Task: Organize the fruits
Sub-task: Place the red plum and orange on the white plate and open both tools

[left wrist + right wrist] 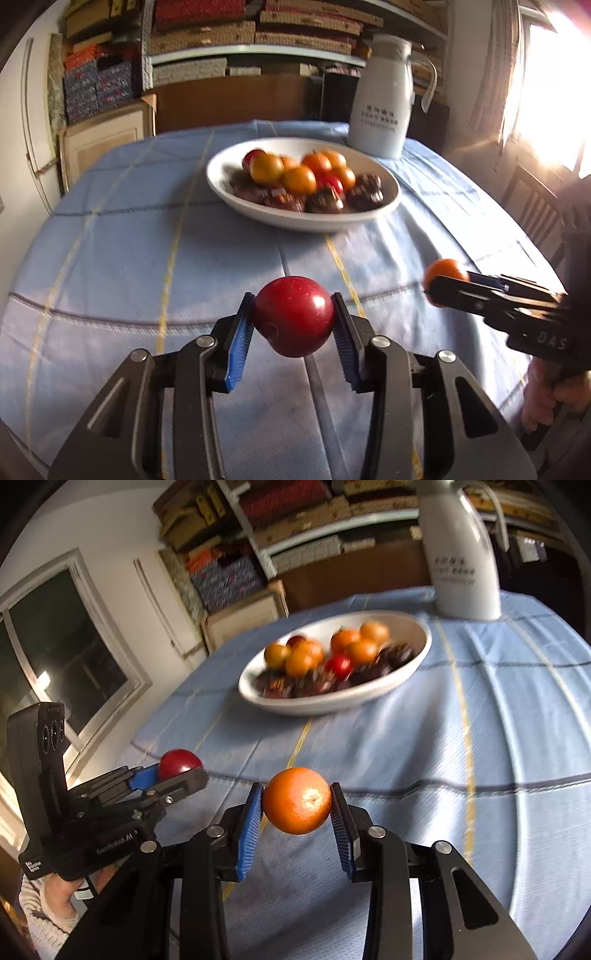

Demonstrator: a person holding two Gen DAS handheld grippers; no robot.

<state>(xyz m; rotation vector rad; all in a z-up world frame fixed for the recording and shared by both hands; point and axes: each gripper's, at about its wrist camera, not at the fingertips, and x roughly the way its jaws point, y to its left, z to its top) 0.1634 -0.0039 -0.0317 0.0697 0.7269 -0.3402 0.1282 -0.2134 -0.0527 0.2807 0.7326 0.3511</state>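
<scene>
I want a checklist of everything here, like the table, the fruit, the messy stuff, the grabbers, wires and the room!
Surface: blue checked tablecloth covers the table.
Job's things: white bowl holds orange, red and dark fruits; red fruit and orange fruit are held clear of the cloth.
Clutter: white jug stands behind the bowl.
Grippers: left gripper is shut on the red fruit; right gripper is shut on the orange fruit.
Cables: nothing seen.
Surroundings: shelves stacked with boxes, a bright window, a wooden chair.
</scene>
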